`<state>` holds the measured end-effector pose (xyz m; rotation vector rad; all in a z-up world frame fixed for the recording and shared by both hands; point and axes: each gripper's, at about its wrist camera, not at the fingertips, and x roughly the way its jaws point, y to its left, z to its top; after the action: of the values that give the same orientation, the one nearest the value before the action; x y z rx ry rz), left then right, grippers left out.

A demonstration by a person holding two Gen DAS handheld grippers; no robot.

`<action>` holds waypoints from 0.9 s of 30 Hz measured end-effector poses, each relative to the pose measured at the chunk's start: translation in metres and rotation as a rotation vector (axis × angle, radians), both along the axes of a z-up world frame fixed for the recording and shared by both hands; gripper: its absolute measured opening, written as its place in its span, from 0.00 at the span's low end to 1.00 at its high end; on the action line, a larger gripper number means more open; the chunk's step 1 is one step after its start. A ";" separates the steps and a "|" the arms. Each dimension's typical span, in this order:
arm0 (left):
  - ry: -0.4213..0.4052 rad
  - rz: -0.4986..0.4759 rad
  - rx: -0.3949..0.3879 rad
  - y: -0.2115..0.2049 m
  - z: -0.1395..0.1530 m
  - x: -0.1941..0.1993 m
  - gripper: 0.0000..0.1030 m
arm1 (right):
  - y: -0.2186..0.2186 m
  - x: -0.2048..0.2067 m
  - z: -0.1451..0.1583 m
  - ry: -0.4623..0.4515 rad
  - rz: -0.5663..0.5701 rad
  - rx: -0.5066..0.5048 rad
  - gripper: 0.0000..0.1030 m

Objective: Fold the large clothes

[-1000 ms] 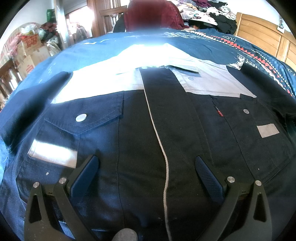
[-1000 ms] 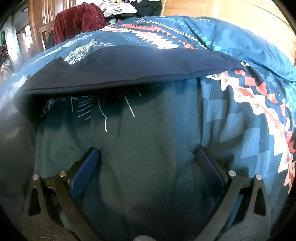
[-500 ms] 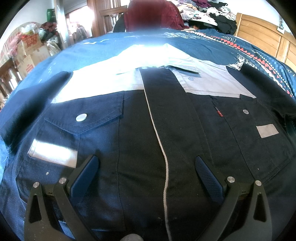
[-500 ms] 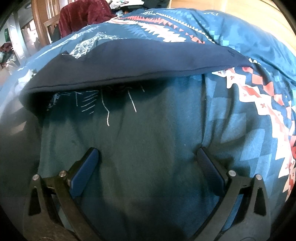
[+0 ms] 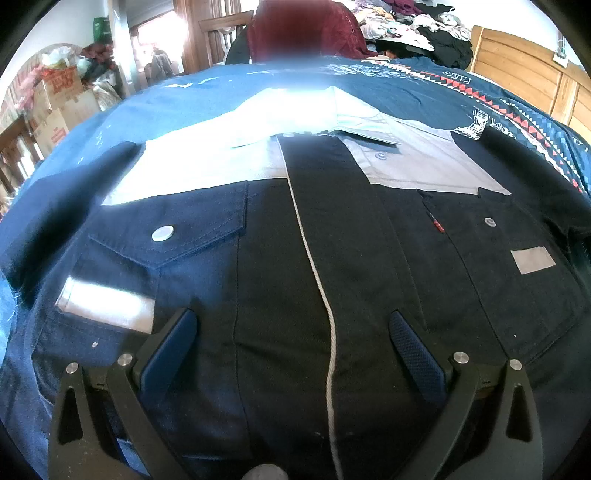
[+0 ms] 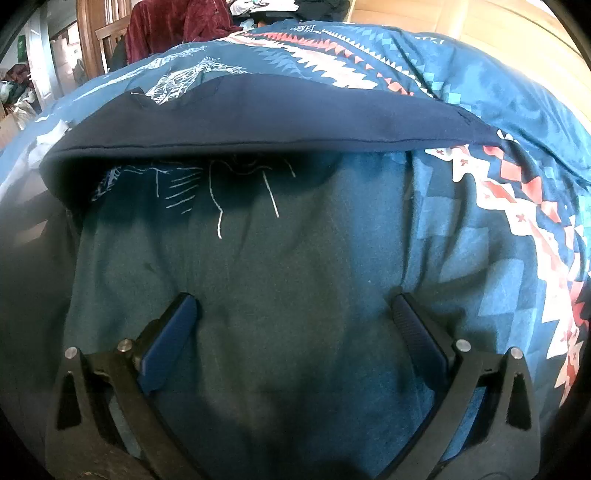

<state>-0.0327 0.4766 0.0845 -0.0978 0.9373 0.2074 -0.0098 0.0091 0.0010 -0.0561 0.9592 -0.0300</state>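
Note:
A dark navy work jacket (image 5: 280,266) with a pale grey yoke and collar lies front up and spread flat on the bed. My left gripper (image 5: 291,325) hovers open over its lower front, straddling the placket with its white cord. In the right wrist view one navy sleeve (image 6: 280,114) of the jacket stretches across the bedspread. My right gripper (image 6: 293,306) is open above bare bedspread, short of the sleeve's near edge, with nothing between its fingers.
A blue patterned bedspread (image 6: 498,192) covers the bed. A wooden headboard (image 5: 524,77) rises at the right. A maroon garment over a chair (image 5: 303,29), a clothes pile (image 5: 424,26) and cardboard boxes (image 5: 55,107) stand beyond the bed.
The right wrist view has tilted slightly, so the sleeve sits a little lower and nearer in frame. The left gripper has hardly moved. Both stay open.

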 end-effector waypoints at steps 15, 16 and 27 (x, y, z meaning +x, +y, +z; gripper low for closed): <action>0.000 0.000 -0.001 0.001 0.000 0.000 1.00 | -0.002 -0.002 0.002 -0.004 0.001 0.023 1.00; 0.000 0.000 0.000 0.000 0.000 0.000 1.00 | -0.003 -0.002 0.002 -0.004 0.002 0.032 1.00; -0.001 0.000 -0.001 0.001 0.000 -0.001 1.00 | -0.007 0.002 0.007 0.042 0.028 0.071 1.00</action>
<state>-0.0332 0.4773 0.0843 -0.0990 0.9366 0.2068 -0.0074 0.0023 0.0075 -0.0043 1.0006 0.0313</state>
